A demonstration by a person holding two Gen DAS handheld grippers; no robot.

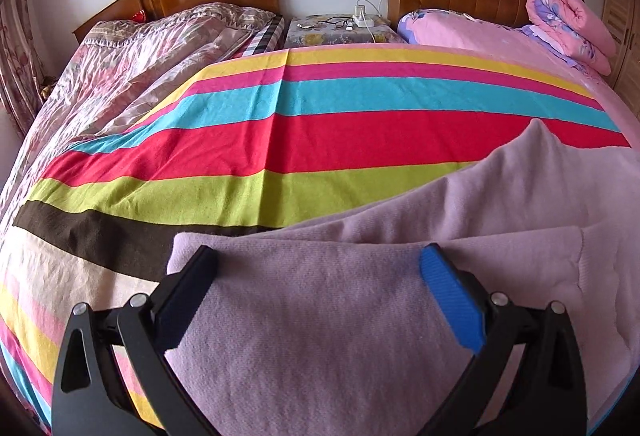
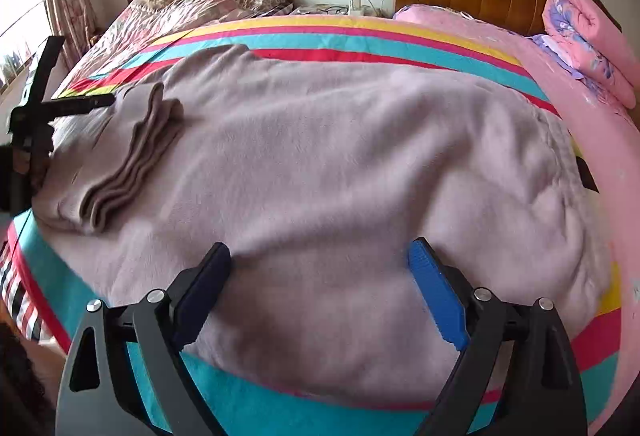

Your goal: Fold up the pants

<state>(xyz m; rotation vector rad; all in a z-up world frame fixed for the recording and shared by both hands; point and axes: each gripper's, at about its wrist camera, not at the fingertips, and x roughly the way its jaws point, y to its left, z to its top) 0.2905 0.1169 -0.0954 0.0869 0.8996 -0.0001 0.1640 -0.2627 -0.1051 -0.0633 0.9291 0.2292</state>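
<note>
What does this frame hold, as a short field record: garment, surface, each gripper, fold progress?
garment: mauve fleece pants, spread flat, one end bunched in ripples
surface: striped multicolour bedsheet
left gripper: open, fingers straddling the pants' edge
right gripper: open, above the near edge of the pants, gripping nothing
background: rolled pink floral quilt
fold progress: no finished fold visible
</note>
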